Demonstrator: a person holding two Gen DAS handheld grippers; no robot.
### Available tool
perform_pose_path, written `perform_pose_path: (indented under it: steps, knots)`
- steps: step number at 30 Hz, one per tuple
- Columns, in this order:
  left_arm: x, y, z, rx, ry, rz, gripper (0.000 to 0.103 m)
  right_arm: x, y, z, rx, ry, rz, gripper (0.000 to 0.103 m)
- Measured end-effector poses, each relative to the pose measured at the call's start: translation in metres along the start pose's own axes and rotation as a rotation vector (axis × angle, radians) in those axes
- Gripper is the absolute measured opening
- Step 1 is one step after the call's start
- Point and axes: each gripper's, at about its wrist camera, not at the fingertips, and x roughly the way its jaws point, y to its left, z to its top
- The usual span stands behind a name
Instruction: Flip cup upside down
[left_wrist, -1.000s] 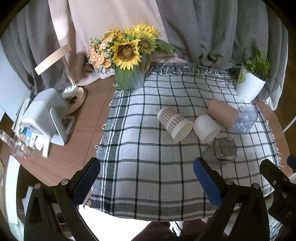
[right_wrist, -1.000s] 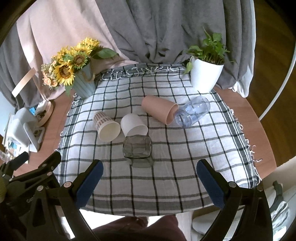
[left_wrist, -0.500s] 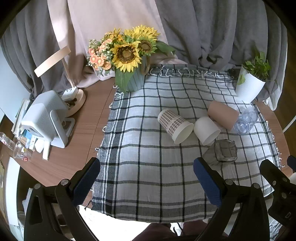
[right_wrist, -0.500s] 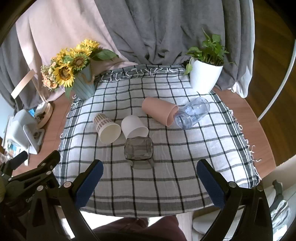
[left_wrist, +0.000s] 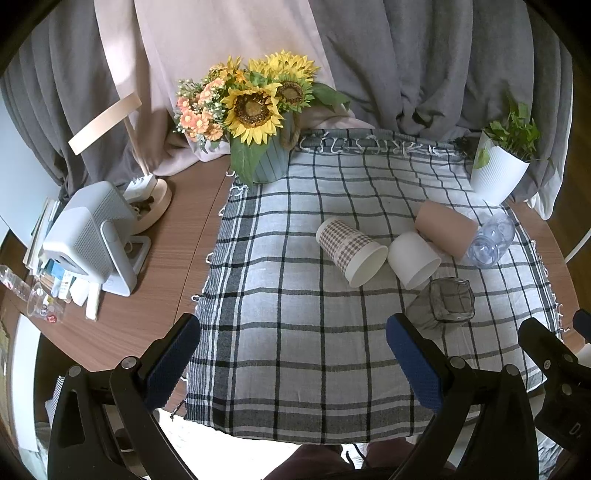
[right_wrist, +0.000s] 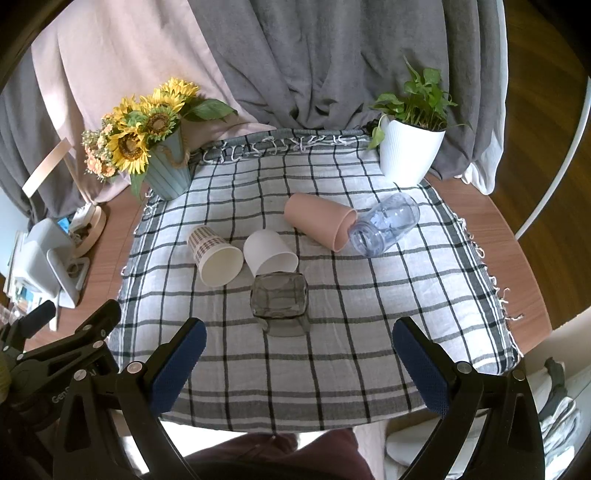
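Both grippers, left gripper (left_wrist: 295, 360) and right gripper (right_wrist: 299, 363), hover spread wide and empty.
Ahead of the right gripper, the smoky glass cup (right_wrist: 279, 295) lies on its side on the checked cloth (right_wrist: 332, 350), touching the white cup (right_wrist: 269, 251).

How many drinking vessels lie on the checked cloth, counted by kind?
Paper cups: 2, checked and white
Pink plastic cup: 1
Grey glass tumbler: 1
Clear plastic bottle: 1
Total: 5, all on their sides.
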Motion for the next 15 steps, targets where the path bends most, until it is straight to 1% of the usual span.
perform_pose_path:
  steps: [15]
  knots:
    - [0.002,0.0002,0.0013,0.004,0.001,-0.003,0.103,0.0008,0.0005,0.0001,0.003,0.0,-0.001,0.101]
